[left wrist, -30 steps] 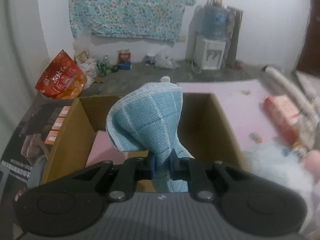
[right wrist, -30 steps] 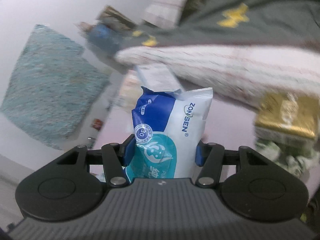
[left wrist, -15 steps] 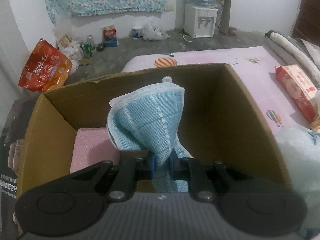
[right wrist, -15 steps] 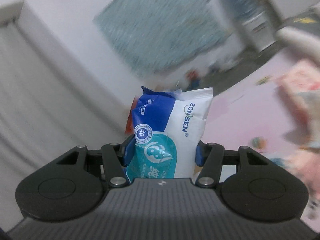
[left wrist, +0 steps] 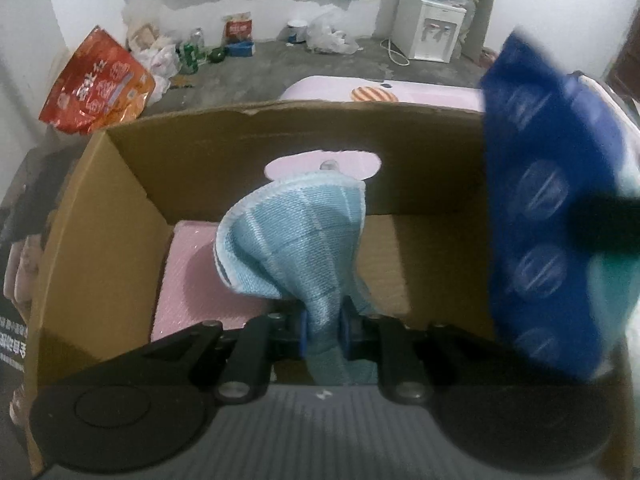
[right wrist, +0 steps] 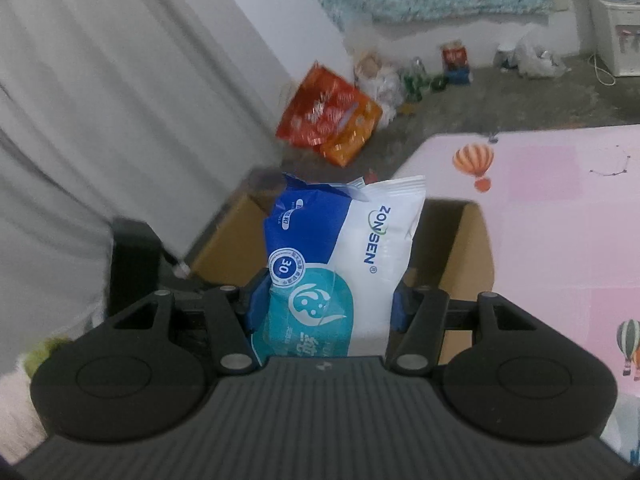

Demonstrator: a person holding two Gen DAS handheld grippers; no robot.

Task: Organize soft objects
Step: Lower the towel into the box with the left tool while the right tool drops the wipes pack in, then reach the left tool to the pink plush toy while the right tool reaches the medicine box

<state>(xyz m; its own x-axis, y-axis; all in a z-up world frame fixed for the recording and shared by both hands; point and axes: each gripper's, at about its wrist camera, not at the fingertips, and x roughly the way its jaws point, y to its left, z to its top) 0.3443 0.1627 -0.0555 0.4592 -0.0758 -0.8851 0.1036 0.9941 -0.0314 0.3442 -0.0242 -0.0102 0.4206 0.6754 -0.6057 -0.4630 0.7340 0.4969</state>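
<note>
My left gripper point(left wrist: 324, 328) points down into an open cardboard box point(left wrist: 100, 220). Its blue pads pinch the neck of a light blue cloth point(left wrist: 296, 240), and its jaws are opening slightly with the cloth still between them. A pink soft item point(left wrist: 192, 280) lies on the box floor at the left. My right gripper point(right wrist: 324, 304) is shut on a blue and white pack of wet wipes point(right wrist: 340, 260), held above the box's near corner point(right wrist: 468, 248). In the left wrist view the same pack point(left wrist: 548, 220) looms blurred over the box's right wall.
The box stands on a pink mat with balloon prints point(right wrist: 560, 200). On the concrete floor beyond lie a red snack bag point(left wrist: 96, 84), bottles and plastic bags. A water dispenser point(left wrist: 432, 28) stands by the far wall. A grey curtain point(right wrist: 100, 100) hangs at the left.
The left gripper has sunk toward the box with the cloth, so the box fills more of its view. The right gripper has swung across with the wipes pack, which now shows at the box's right side.
</note>
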